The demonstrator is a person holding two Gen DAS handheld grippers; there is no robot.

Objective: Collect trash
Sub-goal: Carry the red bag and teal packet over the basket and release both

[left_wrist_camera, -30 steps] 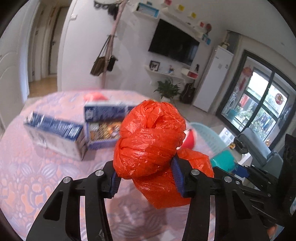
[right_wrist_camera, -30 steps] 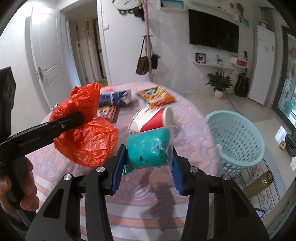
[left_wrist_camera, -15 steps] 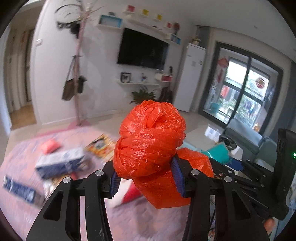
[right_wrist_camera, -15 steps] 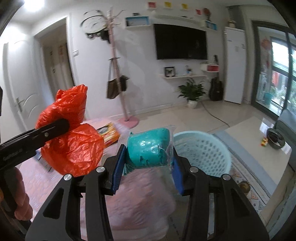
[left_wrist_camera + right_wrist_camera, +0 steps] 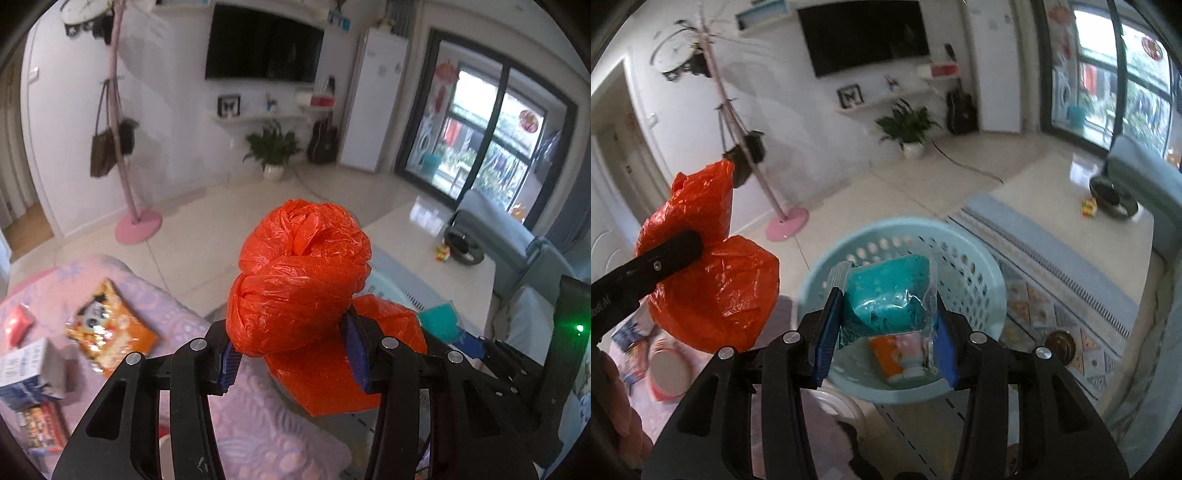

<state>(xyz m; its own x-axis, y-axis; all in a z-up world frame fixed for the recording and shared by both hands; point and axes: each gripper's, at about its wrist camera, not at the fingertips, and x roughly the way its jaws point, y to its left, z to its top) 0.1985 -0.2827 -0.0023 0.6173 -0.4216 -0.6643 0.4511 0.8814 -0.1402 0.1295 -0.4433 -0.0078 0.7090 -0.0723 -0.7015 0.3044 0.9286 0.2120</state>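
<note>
A crumpled orange plastic bag (image 5: pixel 299 280), knotted into a ball, sits pinched between the blue pads of the left hand-held gripper (image 5: pixel 291 358). A teal lump in clear plastic wrap (image 5: pixel 888 295) is clamped in the right hand-held gripper (image 5: pixel 884 325), held above a pale blue perforated plastic basket (image 5: pixel 975 266).

Only the right wrist view looks into the basket, where an orange-and-white packet (image 5: pixel 894 356) lies at the bottom; it also shows the orange bag from the side, hanging just left of the basket's rim, and a round white-and-red tub (image 5: pixel 670 369) below it.

Only the left wrist view shows the worktop under its pink patterned cloth (image 5: pixel 258 417), with an orange snack packet (image 5: pixel 110 332), a small red packet (image 5: pixel 18 325) and a blue-and-white carton (image 5: pixel 29 373) lying on it. There the teal lump peeks out from behind the orange bag.
</note>
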